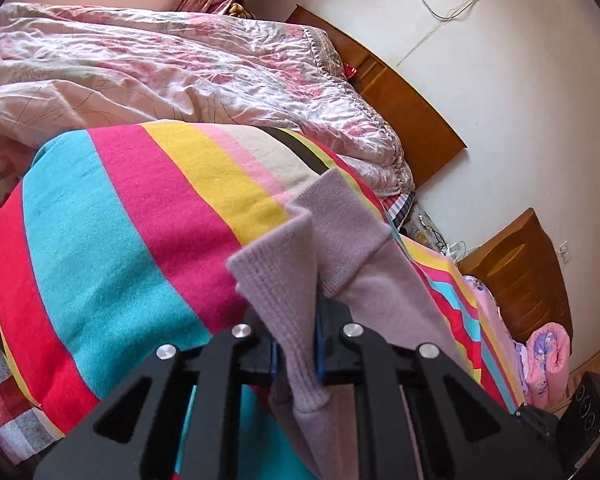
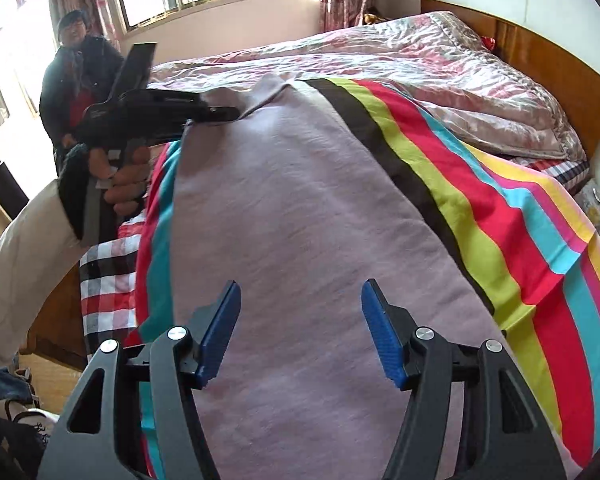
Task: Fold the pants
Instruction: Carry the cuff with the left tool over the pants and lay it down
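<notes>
Across the wooden-framed bed, a crumpled pink floral quilt heaped toward the headboard. In front of it, a striped blanket in cyan, red, pink, yellow and lime, spread flat and reaching the bed's near edge. On top of the stripes, the lilac knit pants, lying lengthwise and mostly smooth, one end by the dark stripe near the quilt, the other running under the right wrist camera. At the bed's left side, a red, black and white checked sheet showing below the blanket. By the window, a standing person in a dark jacket.

Left gripper, gripped by a bare hand in a dark cuff, pressed almost together and pinching a ribbed cuff of the pants, that edge lifted and folded above the blanket. Right gripper poised over the middle of the pants, blue pads spread apart, nothing pinched.
</notes>
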The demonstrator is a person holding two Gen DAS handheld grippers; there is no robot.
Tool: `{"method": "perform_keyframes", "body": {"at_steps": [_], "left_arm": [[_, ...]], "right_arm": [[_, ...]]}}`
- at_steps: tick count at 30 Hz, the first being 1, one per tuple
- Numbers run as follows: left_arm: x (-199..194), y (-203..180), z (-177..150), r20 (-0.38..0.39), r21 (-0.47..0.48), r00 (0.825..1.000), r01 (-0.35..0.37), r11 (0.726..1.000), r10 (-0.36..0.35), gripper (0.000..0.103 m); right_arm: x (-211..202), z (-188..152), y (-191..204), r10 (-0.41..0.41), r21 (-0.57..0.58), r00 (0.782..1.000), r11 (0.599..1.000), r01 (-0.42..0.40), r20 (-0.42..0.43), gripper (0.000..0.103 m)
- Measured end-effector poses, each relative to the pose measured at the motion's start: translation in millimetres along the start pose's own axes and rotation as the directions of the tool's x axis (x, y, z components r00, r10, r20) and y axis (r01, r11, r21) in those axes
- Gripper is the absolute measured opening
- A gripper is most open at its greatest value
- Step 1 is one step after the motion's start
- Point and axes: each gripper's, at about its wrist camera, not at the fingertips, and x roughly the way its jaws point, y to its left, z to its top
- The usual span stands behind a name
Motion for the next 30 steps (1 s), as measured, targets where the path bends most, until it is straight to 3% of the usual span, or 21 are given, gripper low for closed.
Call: {"method": "perform_keyframes", "body": {"at_steps": [2, 3, 5, 8, 10, 11, 12, 14, 16, 18, 19, 20, 23, 26, 28, 30], "left_arm": [[-2, -9, 2, 0.011, 0.026, 1.0, -0.029, 0.999, 0.029, 0.012], [-3, -12, 2, 0.015, 0.033, 0.999, -0.039, 0.999, 0.039, 0.012], [-6, -19, 3, 0.025, 0.06, 0.998, -0.061, 0.996, 0.06, 0.012], [-12, -31, 2, 0.045, 0.117, 0.995, -0.096, 0.988, 0.092, 0.012], [-14, -37, 3, 0.055, 0.132, 0.993, -0.109, 0.985, 0.103, 0.012], [-16, -40, 4, 0.059, 0.134, 0.993, -0.113, 0.985, 0.105, 0.011], [-17, -43, 5, 0.062, 0.134, 0.992, -0.118, 0.984, 0.11, 0.011], [-21, -51, 6, 0.07, 0.13, 0.99, -0.131, 0.983, 0.122, 0.011], [-28, -60, 5, 0.085, 0.144, 0.988, -0.139, 0.98, 0.128, 0.011], [-36, -72, 3, 0.101, 0.164, 0.987, -0.141, 0.976, 0.125, 0.011], [-40, -77, 2, 0.108, 0.169, 0.987, -0.137, 0.976, 0.119, 0.011], [-45, -84, 1, 0.116, 0.172, 0.988, -0.126, 0.977, 0.107, 0.011], [-68, -120, -7, 0.145, 0.23, 0.988, -0.08, 0.97, 0.047, 0.011], [-97, -184, -32, 0.17, 0.378, 0.985, -0.025, 0.926, -0.043, 0.011], [-115, -238, -66, 0.18, 0.511, 0.978, 0.0, 0.859, -0.107, 0.011], [-125, -286, -110, 0.145, 0.614, 0.971, 0.064, 0.787, -0.192, 0.011]], "right_arm": [[30, 5, -20, 0.008, 0.036, 0.997, 0.999, -0.005, -0.077, 0.062], [29, 5, -19, 0.001, 0.008, 0.999, 1.0, 0.0, -0.042, 0.063], [21, 7, -15, -0.02, 0.037, 0.997, 0.999, 0.022, -0.068, 0.062], [-4, -4, 4, 0.023, 0.035, 1.0, 0.999, -0.022, -0.008, 0.066], [10, -19, 22, -0.025, -0.015, 0.997, 1.0, 0.024, -0.069, 0.071], [17, -27, 35, -0.092, -0.089, 0.993, 0.992, 0.085, -0.071, 0.075], [16, -32, 48, -0.15, -0.146, 0.989, 0.978, 0.146, -0.015, 0.075], [5, -32, 59, -0.199, -0.109, 0.98, 0.975, 0.196, -0.02, 0.074], [-18, -35, 77, -0.11, -0.105, 0.993, 0.988, 0.115, 0.053, 0.074], [-11, -43, 91, -0.011, -0.137, 1.0, 0.99, 0.008, -0.024, 0.075], [1, -48, 95, 0.004, -0.142, 0.996, 0.99, -0.017, -0.093, 0.078], [4, -55, 95, 0.003, -0.141, 0.994, 0.99, -0.018, -0.109, 0.08], [-42, -67, 82, 0.104, 0.005, 0.994, 0.995, -0.104, -0.032, 0.078], [-133, -100, 51, 0.118, 0.116, 0.974, 0.983, -0.143, 0.195, 0.078], [-193, -130, 22, 0.004, 0.199, 0.948, 0.977, -0.071, 0.319, 0.082], [-243, -166, -14, -0.12, 0.323, 0.91, 0.946, -0.016, 0.396, 0.088]]}}
